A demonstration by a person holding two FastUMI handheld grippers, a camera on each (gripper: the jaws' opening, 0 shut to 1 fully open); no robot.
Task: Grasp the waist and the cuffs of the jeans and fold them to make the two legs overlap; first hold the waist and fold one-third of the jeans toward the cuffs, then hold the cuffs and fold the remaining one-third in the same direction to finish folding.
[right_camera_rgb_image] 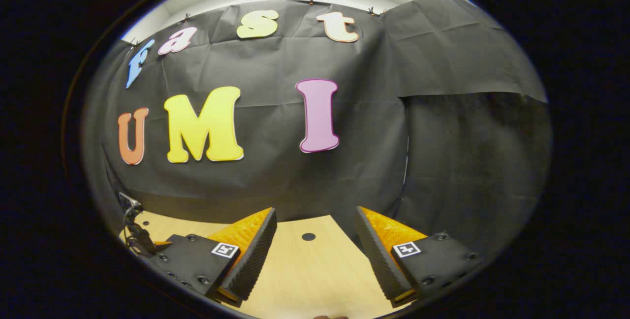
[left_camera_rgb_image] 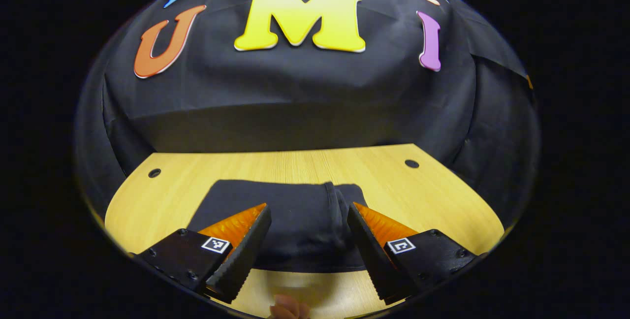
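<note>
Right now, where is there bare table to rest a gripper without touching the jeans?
The table is bare on both sides of the folded jeans and in the strip behind them, up to the booth's wall and the two holes. The middle is crowded. Ahead of the right gripper, bare wood runs to another hole.

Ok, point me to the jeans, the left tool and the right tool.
jeans (left_camera_rgb_image: 295, 210): left gripper view, flat top of the folded stack.
left tool (left_camera_rgb_image: 309, 220): left gripper view, midway between its fingertips.
right tool (right_camera_rgb_image: 315, 223): right gripper view, midway between its fingertips.
</note>
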